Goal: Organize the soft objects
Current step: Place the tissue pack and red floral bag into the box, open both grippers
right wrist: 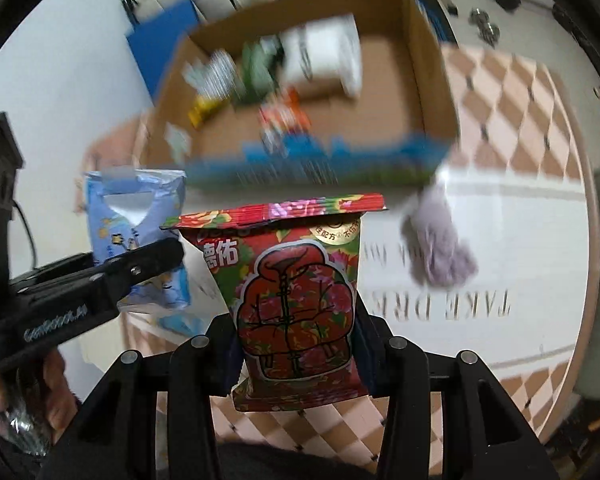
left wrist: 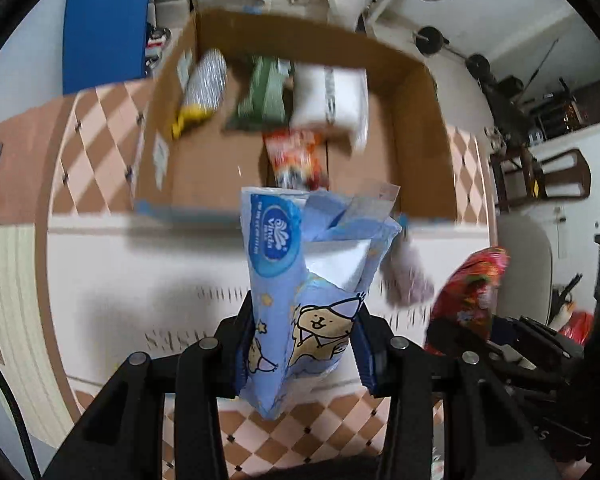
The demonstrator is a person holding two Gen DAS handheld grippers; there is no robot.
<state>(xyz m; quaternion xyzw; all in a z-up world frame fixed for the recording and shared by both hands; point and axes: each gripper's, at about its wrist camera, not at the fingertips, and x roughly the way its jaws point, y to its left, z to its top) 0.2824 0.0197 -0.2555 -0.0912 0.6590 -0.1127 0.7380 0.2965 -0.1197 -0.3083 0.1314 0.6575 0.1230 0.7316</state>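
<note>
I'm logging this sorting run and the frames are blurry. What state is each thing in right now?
left gripper: shut on the blue tissue pack
blue tissue pack: held up, top torn open
right gripper: shut on the red wipes pack
red wipes pack: held upright, sealed
cardboard box: open, several packs inside
purple cloth: loose on the mat, outside the box

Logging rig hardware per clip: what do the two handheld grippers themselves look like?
Both are black plastic linkages with round silver pivot pins and blue pads inside the jaws. The left gripper carries white lettering on its side and a boxy black body with a dark cable. The right gripper looks alike.
</note>
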